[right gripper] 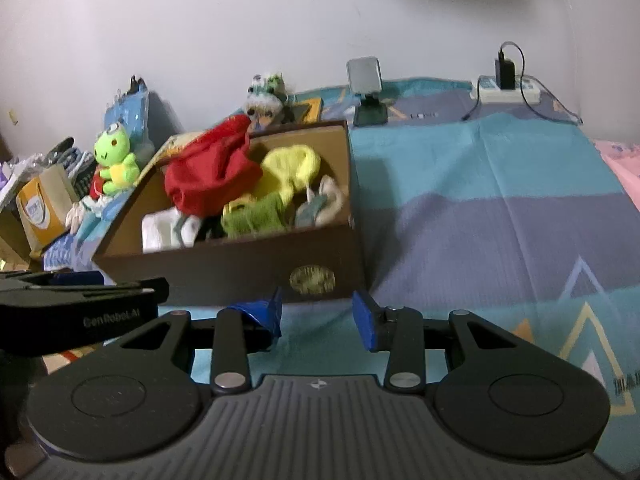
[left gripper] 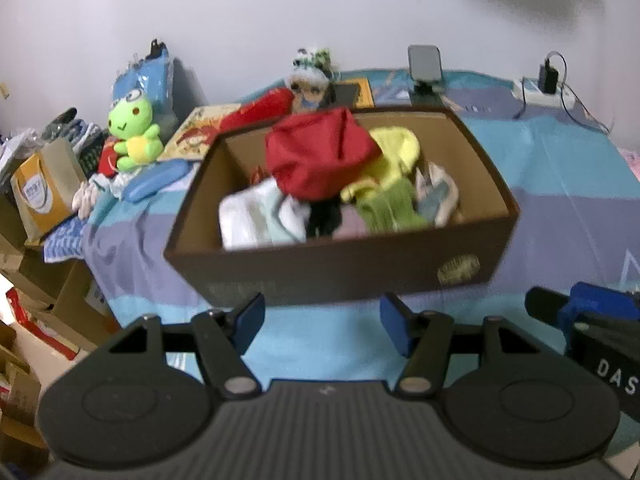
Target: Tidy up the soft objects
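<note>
From my left gripper (left gripper: 322, 326) the brown box (left gripper: 340, 268) sits straight ahead, just past the blue fingertips, and I look down into it: a red cloth (left gripper: 316, 156) heaped on top, a yellow piece (left gripper: 394, 150) behind it to the right, green socks (left gripper: 386, 208), a white cloth (left gripper: 256, 220) at the near left, and something dark (left gripper: 324, 218) between them. This view alone shows the blue pouch (left gripper: 154, 180) lying left of the box beside the green frog plush (left gripper: 132, 136). From my right gripper (right gripper: 318, 318) the box (right gripper: 240, 268) lies ahead and to the left, and only here does the open stretch of bedspread (right gripper: 500, 208) to the right appear, with the power strip (right gripper: 506, 88) and phone stand (right gripper: 366, 96) at the far wall. Each camera catches the other tool at its edge: the right one low at my left view's right side, the left one low at my right view's left side. Both grippers tilt downward toward the bed, side by side, near the box's front wall. Both sets of jaws stand apart with nothing between them, only bedspread beneath.
</note>
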Demonstrator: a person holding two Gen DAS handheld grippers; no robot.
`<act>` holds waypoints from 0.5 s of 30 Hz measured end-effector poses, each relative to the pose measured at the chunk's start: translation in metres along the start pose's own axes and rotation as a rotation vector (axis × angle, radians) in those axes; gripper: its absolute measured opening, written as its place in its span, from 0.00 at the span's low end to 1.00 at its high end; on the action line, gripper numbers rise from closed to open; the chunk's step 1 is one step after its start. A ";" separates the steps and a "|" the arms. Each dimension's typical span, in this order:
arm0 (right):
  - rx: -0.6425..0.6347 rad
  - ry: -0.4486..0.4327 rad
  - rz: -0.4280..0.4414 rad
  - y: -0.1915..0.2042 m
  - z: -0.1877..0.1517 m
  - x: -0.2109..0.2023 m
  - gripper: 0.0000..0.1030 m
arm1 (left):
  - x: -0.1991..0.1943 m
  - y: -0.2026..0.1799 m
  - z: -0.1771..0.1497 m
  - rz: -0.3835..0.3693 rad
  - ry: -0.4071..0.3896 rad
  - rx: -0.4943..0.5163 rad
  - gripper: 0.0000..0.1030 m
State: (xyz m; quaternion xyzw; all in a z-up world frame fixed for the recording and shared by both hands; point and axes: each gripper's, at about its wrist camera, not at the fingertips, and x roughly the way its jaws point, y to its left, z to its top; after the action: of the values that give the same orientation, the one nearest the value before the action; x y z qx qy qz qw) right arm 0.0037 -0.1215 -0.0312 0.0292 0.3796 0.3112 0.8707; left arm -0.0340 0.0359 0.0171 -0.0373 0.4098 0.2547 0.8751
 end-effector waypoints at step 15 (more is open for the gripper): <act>-0.041 -0.099 -0.020 0.031 0.065 0.067 0.23 | 0.070 0.032 0.070 0.026 -0.036 0.005 0.61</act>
State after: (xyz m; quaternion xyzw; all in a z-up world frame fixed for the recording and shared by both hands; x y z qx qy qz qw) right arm 0.0667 -0.0467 -0.0197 0.0230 0.3297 0.3083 0.8920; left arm 0.0370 0.1117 0.0168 -0.0252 0.3953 0.2656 0.8790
